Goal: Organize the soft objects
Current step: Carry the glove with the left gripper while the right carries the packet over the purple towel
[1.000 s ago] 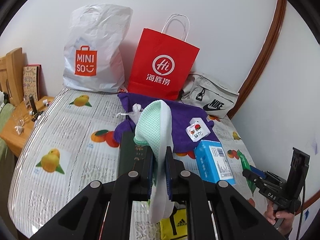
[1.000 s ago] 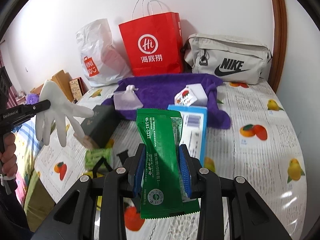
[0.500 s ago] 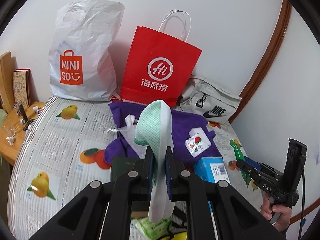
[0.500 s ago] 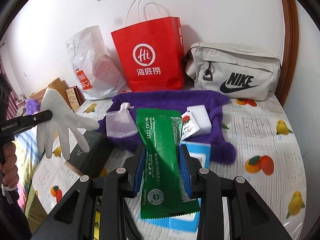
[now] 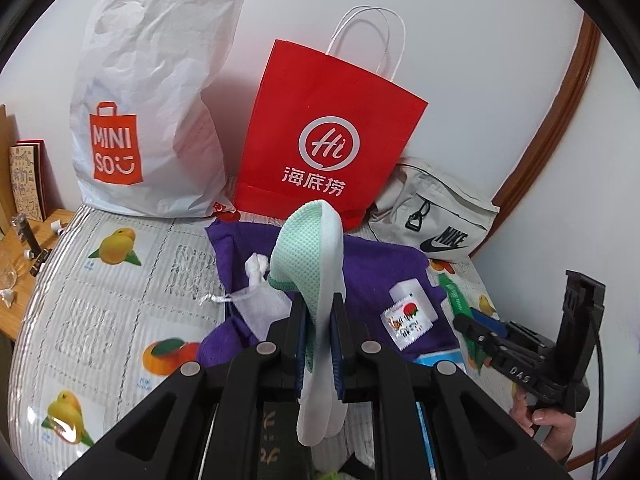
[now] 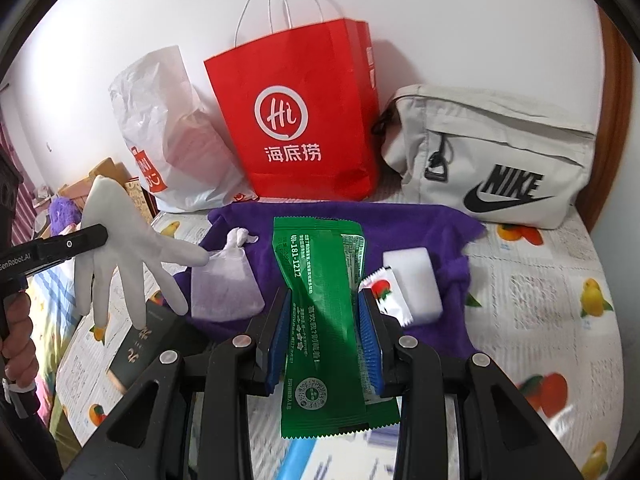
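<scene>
White glove (image 5: 320, 304) pinched in left claw (image 5: 319, 344), green packet (image 6: 326, 320) clamped in right claw (image 6: 326, 340)

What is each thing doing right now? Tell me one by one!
Left tool: shut on white glove.
White glove: held up, fingers dangling.
Right tool: shut on green packet.
Green packet: sealed, gripped mid-length.
Red paper bag: standing upright.
Nike pouch: zipped shut.
Drawstring pouch: tied closed.

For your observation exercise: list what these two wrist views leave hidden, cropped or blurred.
- Left wrist view: dark box under the left gripper, label mostly covered.
- Right wrist view: light-blue box beneath the green foil packet, blurred and cropped.
- Red paper bag: contents unseen.
</scene>
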`<state>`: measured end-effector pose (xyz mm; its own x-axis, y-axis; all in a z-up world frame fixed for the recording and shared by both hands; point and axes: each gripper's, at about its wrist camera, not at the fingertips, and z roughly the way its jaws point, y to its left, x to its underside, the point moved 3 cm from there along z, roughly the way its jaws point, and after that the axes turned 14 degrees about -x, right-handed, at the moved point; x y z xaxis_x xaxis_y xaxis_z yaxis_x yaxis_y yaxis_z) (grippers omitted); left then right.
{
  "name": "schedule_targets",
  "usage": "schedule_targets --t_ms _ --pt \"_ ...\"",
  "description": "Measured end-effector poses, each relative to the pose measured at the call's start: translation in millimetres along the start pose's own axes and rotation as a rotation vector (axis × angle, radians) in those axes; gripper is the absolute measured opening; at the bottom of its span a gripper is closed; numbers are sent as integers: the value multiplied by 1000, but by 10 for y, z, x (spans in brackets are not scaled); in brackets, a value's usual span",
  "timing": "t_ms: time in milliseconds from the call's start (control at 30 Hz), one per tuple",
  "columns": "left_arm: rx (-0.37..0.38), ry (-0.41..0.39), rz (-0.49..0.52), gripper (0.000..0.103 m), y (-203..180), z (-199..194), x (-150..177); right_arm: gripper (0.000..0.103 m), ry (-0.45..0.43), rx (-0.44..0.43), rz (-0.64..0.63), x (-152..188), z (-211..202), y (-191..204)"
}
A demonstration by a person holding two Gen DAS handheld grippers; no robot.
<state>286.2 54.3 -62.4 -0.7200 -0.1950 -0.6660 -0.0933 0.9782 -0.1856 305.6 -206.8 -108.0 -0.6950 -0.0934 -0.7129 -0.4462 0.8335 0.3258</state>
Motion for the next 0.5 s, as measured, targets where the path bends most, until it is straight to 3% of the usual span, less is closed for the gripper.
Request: schedule_targets --t_ms 500 --pt "32 52 9 11 -175 585 -201 34 132 -16 30 -89 715 -237"
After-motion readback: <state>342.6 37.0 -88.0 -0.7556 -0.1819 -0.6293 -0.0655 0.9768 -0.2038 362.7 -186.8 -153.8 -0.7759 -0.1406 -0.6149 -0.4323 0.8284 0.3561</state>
